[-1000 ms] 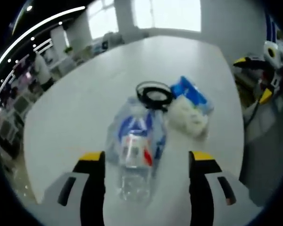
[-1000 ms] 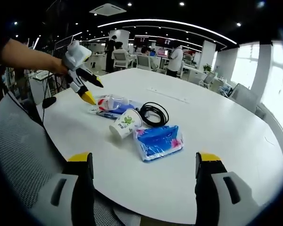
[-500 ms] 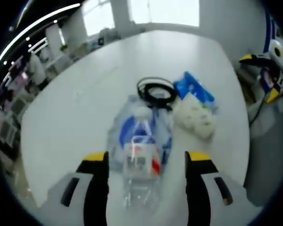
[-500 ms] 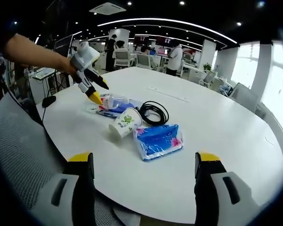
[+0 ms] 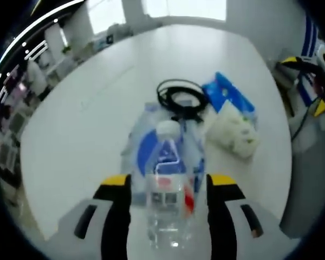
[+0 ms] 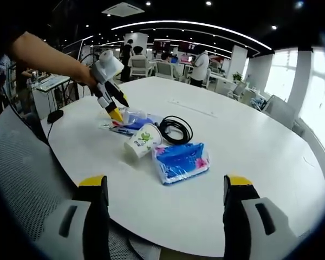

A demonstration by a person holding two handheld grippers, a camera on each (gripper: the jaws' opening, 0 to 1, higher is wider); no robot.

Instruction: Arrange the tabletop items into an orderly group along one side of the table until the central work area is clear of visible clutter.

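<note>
A clear water bottle (image 5: 167, 179) with a white cap and a blue-and-red label lies on a blue-and-clear plastic bag (image 5: 146, 146). My left gripper (image 5: 169, 181) is open, one jaw on each side of the bottle and a small gap to each. Past it lie a black cable coil (image 5: 179, 97), a blue tissue pack (image 5: 230, 100) and a white paper cup (image 5: 235, 132) on its side. The right gripper view has the left gripper (image 6: 116, 112), held by a hand, over the bottle (image 6: 131, 115), beside the cup (image 6: 144, 142), cable (image 6: 176, 129) and tissue pack (image 6: 180, 161). My right gripper (image 6: 165, 181) hangs open near the table edge, holding nothing.
The round white table (image 6: 249, 135) has bare surface to the right and far side of the pile. A grey mesh chair (image 6: 21, 179) stands at its near left edge. My right gripper (image 5: 306, 84) shows off the table's edge. People and desks fill the office behind.
My left gripper has moved forward and down onto the bottle, which now lies further in between the jaws. The right gripper has stayed where it was.
</note>
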